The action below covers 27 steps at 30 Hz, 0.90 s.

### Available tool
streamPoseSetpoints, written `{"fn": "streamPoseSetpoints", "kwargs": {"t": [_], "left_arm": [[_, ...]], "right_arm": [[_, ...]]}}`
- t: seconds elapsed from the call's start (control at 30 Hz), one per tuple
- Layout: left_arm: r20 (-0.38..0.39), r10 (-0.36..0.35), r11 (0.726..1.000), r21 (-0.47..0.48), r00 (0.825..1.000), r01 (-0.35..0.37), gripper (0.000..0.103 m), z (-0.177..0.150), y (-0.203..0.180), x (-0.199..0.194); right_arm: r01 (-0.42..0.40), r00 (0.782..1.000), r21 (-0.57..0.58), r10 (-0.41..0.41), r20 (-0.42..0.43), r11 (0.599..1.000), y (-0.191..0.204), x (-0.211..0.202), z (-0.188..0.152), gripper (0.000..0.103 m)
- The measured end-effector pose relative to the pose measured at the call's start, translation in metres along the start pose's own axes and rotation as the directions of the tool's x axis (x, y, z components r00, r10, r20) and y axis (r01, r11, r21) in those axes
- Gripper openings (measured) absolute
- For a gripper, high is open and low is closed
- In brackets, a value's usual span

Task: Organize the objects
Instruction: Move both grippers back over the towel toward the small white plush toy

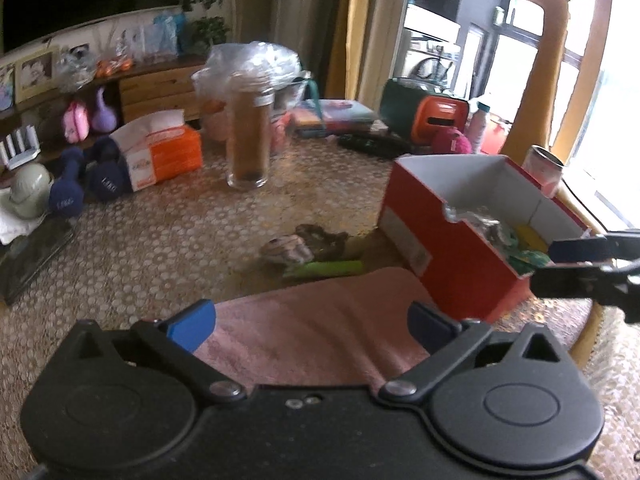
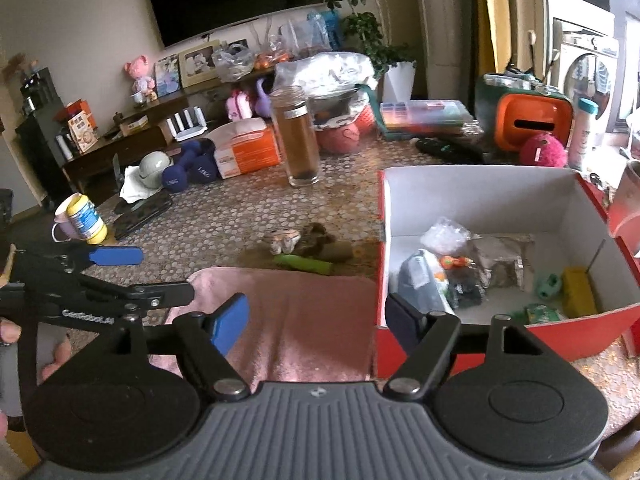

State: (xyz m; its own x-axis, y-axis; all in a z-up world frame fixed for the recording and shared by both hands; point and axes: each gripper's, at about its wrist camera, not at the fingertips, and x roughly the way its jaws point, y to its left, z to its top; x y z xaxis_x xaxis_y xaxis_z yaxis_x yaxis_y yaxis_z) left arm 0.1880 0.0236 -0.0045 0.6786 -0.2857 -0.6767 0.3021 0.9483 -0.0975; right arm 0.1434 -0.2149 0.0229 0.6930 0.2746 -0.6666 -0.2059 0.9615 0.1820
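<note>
A red box [image 2: 460, 344] with a white inside stands on the table at the right and holds several small items; it also shows in the left wrist view [image 1: 448, 240]. A pink towel [image 2: 304, 312] lies folded on the table in front of both grippers, also in the left wrist view [image 1: 320, 340]. Beyond it lie a green tube [image 2: 304, 265], a small striped item [image 2: 284, 240] and a brown furry item [image 2: 320, 240]. My left gripper [image 1: 312, 322] is open and empty over the towel. My right gripper [image 2: 316, 320] is open and empty, one finger by the box's left wall.
A tall glass jar of brown liquid [image 2: 298, 136] stands mid-table. An orange tissue box [image 2: 244, 148], blue dumbbells [image 2: 188, 172], a yellow bottle in a mug [image 2: 82, 218], a green and orange case [image 2: 524, 116] and a pink ball [image 2: 542, 151] ring the table's far side.
</note>
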Motion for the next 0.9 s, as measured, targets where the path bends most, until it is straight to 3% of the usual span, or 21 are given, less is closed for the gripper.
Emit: {"fn": "streamPoseSetpoints", "kwargs": {"t": [0.6, 0.9], "left_arm": [[0.000, 0.146, 0.988, -0.053, 0.989, -0.146, 0.102, 0.023, 0.041, 0.061], [-0.063, 0.115, 0.993, -0.007, 0.991, -0.116, 0.102, 0.046, 0.044, 0.108]], "right_arm": [[-0.029, 0.999, -0.063, 0.026, -0.047, 0.998, 0.052, 0.074, -0.003, 0.076], [0.037, 0.999, -0.027, -0.038, -0.017, 0.999, 0.064, 0.127, -0.001, 0.076]]}}
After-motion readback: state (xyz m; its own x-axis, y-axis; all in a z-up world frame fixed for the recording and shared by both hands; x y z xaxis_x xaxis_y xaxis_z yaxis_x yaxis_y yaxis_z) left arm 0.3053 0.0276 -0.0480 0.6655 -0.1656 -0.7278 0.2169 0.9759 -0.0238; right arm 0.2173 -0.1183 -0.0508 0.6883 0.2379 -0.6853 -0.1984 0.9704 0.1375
